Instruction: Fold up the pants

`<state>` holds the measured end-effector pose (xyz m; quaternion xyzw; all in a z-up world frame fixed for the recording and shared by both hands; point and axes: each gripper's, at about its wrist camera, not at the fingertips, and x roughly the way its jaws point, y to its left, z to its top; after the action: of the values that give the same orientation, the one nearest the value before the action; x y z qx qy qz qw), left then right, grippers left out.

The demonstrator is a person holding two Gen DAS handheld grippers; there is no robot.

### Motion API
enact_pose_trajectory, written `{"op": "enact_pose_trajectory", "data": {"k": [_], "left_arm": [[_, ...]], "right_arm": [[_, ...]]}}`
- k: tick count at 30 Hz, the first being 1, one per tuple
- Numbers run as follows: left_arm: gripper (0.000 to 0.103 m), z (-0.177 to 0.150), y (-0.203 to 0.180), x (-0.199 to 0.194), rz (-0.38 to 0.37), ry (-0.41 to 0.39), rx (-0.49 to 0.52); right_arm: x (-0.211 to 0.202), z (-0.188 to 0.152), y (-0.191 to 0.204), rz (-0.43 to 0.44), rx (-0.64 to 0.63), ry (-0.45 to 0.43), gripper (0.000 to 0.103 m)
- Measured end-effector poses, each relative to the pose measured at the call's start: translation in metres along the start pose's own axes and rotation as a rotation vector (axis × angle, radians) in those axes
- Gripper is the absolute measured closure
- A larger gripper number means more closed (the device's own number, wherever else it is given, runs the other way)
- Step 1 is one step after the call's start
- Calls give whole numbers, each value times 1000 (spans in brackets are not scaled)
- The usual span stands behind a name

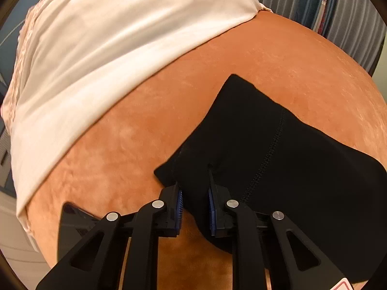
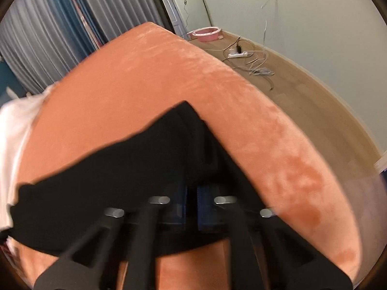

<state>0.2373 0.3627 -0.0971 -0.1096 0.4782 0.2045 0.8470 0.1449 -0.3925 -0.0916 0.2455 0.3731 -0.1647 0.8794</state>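
Observation:
Black pants (image 1: 278, 145) lie on an orange velvet bed cover (image 1: 121, 149). In the left wrist view my left gripper (image 1: 194, 207) is shut on a bunched fold of the pants near one corner, with black cloth pinched between its blue pads (image 1: 179, 207). A stitched seam runs across the pants to the right of the grip. The right wrist view is blurred: the pants (image 2: 121, 169) spread across the cover (image 2: 169, 72), and my right gripper (image 2: 191, 205) is shut on their near edge, its blue pads (image 2: 204, 207) almost together around the black cloth.
A white sheet or pillow (image 1: 108, 48) lies along the far side of the bed. A dark flat object (image 1: 72, 220) rests on the cover left of my left gripper. Beyond the bed are grey curtains (image 2: 36, 36), a wooden floor with cables and a power strip (image 2: 239, 54), and a pink basin (image 2: 205, 33).

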Motion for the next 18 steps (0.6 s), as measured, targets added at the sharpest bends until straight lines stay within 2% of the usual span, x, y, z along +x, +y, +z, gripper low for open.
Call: {"op": "enact_pose_trajectory", "data": {"k": [3,4,6,7,8,9,10,11,15,16,17,18], "left_arm": [[84,2,3,1,-2,-10,45],[81,0,5,6,-4,-5,51],[75,-2,7,16,3,0,61],[69,-4,6,15,6,-13,75],[64,-7,8,9,16,-28,86],[54,-9,9,3,22,-36,91],[49,-13,16,-8,26,-50,101],[48,-16,23,-18,31,-67,105],[51,-13,60,-56,174,-125,55],[51,-14,66,-68,173,-140,33],[51,-14,66,-82,157,-159,19],[51,-14,60,-92,139,-179,19]], "right_arm": [[-25,-14,5,-57,-68,-60,99],[-15,-20,-2,-84,-74,-22,98],[7,-31,-17,-74,-49,63,94],[1,-33,-21,-45,-28,32,92],[-3,-32,-22,-45,-18,30,81],[-13,-32,-21,-66,-17,21,75],[-20,-32,-20,-74,-24,1,59],[-32,-34,-18,-88,-41,-33,51],[-62,-43,-19,-126,-85,-114,51],[-69,-44,-18,-124,-90,-134,55],[-70,-43,-15,-116,-96,-140,64],[-71,-41,-9,-95,-105,-142,66]]}}
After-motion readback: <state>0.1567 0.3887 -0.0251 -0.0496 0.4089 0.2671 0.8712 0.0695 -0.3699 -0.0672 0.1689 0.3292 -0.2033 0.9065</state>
